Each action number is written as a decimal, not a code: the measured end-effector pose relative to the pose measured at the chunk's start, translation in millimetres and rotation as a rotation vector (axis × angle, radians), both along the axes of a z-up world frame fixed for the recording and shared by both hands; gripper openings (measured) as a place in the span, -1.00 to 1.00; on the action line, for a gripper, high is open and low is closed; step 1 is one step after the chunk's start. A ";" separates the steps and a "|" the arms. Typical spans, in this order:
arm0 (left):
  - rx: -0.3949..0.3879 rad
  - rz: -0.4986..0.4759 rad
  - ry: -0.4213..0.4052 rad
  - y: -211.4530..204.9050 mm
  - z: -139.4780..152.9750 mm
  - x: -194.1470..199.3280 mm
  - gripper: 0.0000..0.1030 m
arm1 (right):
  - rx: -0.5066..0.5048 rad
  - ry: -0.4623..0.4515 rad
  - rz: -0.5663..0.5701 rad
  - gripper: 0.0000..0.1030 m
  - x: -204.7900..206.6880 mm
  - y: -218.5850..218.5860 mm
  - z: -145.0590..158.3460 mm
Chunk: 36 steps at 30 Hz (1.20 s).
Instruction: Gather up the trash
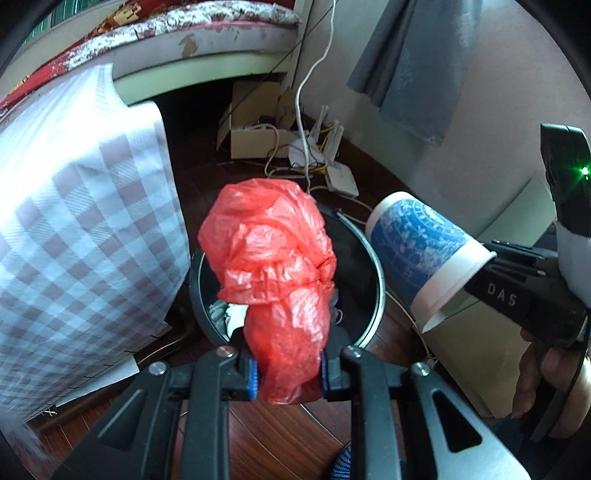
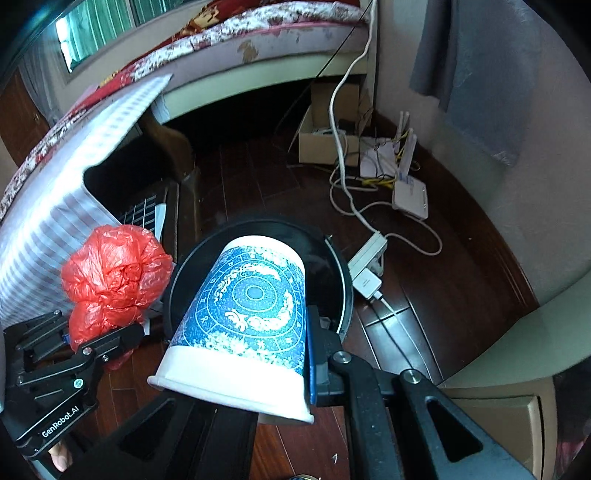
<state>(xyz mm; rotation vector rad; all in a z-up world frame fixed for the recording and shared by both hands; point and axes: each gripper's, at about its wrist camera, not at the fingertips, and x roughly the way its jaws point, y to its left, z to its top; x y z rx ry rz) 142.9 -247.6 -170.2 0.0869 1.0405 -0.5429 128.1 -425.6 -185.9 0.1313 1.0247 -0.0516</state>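
Cloth with pale checks [image 1: 81, 206] hangs on the left, over the edge of what looks like a counter. Next to it we hold a crumpled red plastic bag [image 1: 273, 266] in our left claw [image 1: 287, 373], which is squeezed tight on the bag's lower end. The bag hangs right over the round black trash bin [image 1: 373, 266], which already has some scraps inside. To the right, our right claw [image 2: 308, 354] pinches the rim of a white paper cup with a blue round pattern [image 2: 251, 306]. The cup is tipped with its bottom toward the bin, above the bin's opening [image 2: 332, 258].

We think things could go wrong here. The bag is puffy and light, so if we let go too high it may catch on the rim and slide to the floor. The cup is only held by its thin edge, so it could bend and slip, or roll off the rim.

The floor is dark red-brown wood [image 2: 461, 295]. A bed with a red patterned cover [image 1: 177, 26] sits behind. White cables [image 2: 343, 147], a cardboard box [image 2: 325, 144] and a white router [image 2: 412, 195] lie by the wall, under a hanging grey cloth [image 1: 417, 66].
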 end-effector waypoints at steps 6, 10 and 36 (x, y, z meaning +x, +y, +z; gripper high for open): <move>0.013 0.009 0.041 -5.2 -19.0 8.3 -0.53 | -0.005 0.042 0.034 -0.91 21.5 3.3 -21.6; 0.006 0.022 0.068 -7.1 -30.1 14.1 -0.51 | 0.003 0.062 0.047 -0.91 34.4 2.7 -34.0; 0.114 0.230 -0.006 51.8 -38.7 7.0 0.90 | -0.117 0.085 0.094 0.98 20.5 26.2 -47.3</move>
